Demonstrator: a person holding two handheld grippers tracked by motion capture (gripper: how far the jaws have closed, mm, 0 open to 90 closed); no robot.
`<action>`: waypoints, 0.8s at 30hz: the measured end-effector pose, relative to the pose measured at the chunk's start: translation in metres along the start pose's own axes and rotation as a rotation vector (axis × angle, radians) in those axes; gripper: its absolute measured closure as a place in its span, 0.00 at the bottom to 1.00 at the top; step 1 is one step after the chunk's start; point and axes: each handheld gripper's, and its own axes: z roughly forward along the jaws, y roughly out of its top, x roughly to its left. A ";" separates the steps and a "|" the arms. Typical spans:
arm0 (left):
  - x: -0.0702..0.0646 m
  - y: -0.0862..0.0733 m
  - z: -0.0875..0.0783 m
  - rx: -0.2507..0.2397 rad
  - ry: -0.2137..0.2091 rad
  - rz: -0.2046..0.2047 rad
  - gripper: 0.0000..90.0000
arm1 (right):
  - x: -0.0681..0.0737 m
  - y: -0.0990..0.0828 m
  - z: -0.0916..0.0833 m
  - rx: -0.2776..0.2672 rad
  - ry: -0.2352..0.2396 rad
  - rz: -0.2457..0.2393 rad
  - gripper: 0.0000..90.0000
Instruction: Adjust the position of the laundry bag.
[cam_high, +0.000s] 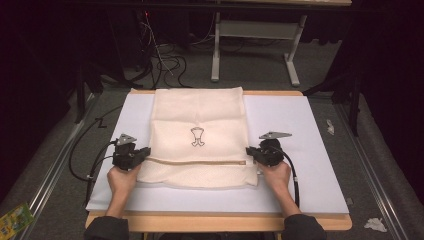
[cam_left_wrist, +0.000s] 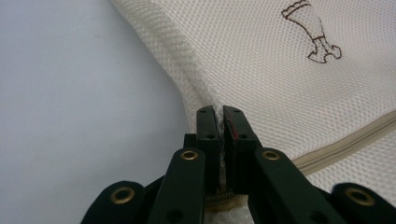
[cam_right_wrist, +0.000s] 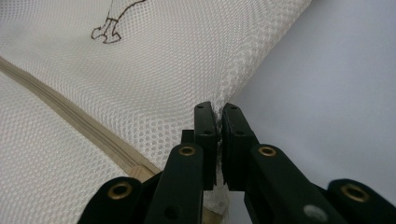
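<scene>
A cream mesh laundry bag (cam_high: 200, 130) lies flat on the white table sheet (cam_high: 295, 125), with a small brown emblem (cam_high: 197, 136) at its middle and a tan zipper (cam_high: 200, 162) running across near its front. My left gripper (cam_high: 141, 152) is shut on the bag's left edge by the zipper end. In the left gripper view the black jaws pinch the mesh (cam_left_wrist: 261, 79) at the gripper's tip (cam_left_wrist: 220, 114). My right gripper (cam_high: 251, 152) is shut on the bag's right edge. The right gripper view shows its tip (cam_right_wrist: 218, 112) clamped on the mesh (cam_right_wrist: 154, 79) beside the zipper (cam_right_wrist: 79, 123).
The wooden table edge (cam_high: 215, 221) runs along the front. Cables (cam_high: 165, 62) and a grey stand (cam_high: 255, 30) sit on the floor beyond the table. Crumpled scraps (cam_high: 375, 224) lie at the right, a green packet (cam_high: 12, 220) at the lower left.
</scene>
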 end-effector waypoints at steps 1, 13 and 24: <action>-0.002 0.001 0.001 0.003 -0.019 -0.004 0.96 | -0.002 -0.001 -0.002 -0.007 0.000 0.007 0.97; -0.019 0.005 0.011 -0.007 -0.058 0.002 0.96 | -0.015 -0.006 -0.025 -0.022 -0.038 0.008 0.97; -0.045 0.012 0.021 0.000 -0.089 0.055 0.96 | -0.032 -0.018 -0.045 -0.039 -0.069 0.023 0.97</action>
